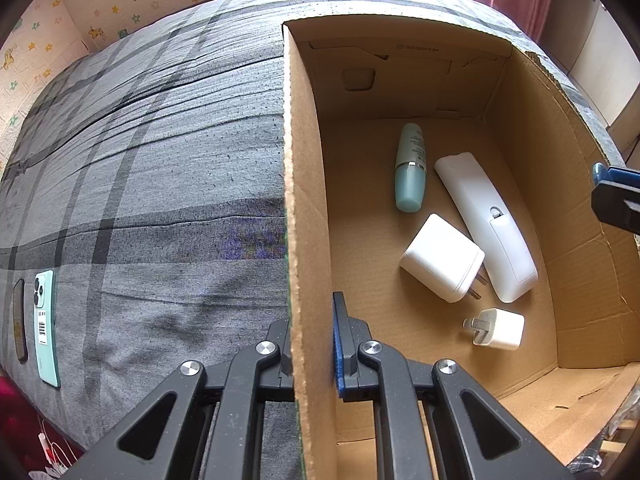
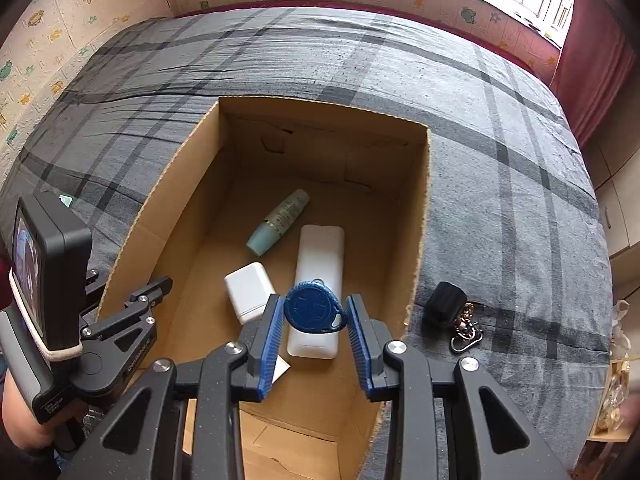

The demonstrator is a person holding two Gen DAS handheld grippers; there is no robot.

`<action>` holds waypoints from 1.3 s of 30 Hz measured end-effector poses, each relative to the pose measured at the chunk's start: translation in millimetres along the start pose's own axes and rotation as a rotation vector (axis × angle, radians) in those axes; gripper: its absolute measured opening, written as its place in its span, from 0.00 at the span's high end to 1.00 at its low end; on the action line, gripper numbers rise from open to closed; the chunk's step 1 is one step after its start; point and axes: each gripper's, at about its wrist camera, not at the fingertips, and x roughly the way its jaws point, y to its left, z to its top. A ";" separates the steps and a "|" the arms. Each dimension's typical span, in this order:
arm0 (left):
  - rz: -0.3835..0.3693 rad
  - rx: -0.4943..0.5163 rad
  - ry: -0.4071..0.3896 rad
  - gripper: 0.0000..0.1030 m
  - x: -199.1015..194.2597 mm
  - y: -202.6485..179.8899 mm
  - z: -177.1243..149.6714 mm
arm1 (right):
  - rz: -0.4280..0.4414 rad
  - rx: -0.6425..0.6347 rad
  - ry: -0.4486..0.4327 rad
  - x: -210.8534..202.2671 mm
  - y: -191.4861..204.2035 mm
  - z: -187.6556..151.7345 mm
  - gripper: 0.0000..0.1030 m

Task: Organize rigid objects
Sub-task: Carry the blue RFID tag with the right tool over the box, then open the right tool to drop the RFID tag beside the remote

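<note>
A cardboard box stands open on the grey plaid bed; it also shows in the right wrist view. Inside lie a teal bottle, a white remote, a large white charger and a small white plug. My left gripper is shut on the box's left wall, one finger on each side. My right gripper hovers over the box with its jaws apart. A blue key fob sits between its fingers, touching the left pad; a gap shows at the right pad.
A mint green phone and a dark phone lie on the bed left of the box. A black car key with key rings lies on the bed right of the box. Walls ring the bed.
</note>
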 end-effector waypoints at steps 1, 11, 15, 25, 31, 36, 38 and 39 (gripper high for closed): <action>0.000 0.001 0.000 0.88 -0.1 0.1 -0.6 | 0.008 -0.003 0.003 2.2 2.8 0.3 0.67; 0.002 0.005 0.000 0.88 -0.1 -0.7 -0.6 | 0.034 -0.032 0.067 35.0 26.9 -4.4 0.67; 0.004 0.007 0.000 0.88 -0.1 -0.9 -0.9 | 0.042 -0.042 0.095 47.4 33.1 -9.0 0.67; 0.005 0.006 0.000 0.88 -0.8 -0.9 -0.9 | 0.056 -0.048 0.133 66.3 37.3 -13.3 0.67; 0.005 0.008 0.000 0.88 -1.2 -0.1 -1.3 | 0.065 -0.048 0.131 66.3 38.9 -13.4 0.66; 0.004 0.006 -0.001 0.88 -1.6 0.5 -1.3 | 0.060 -0.041 0.115 58.8 36.0 -12.2 0.52; 0.004 0.005 0.000 0.88 -1.4 0.7 -1.0 | 0.056 -0.048 0.097 52.8 35.6 -11.7 0.49; 0.005 0.006 0.000 0.88 -1.4 0.9 -0.9 | 0.050 -0.048 0.090 50.2 35.7 -11.7 0.46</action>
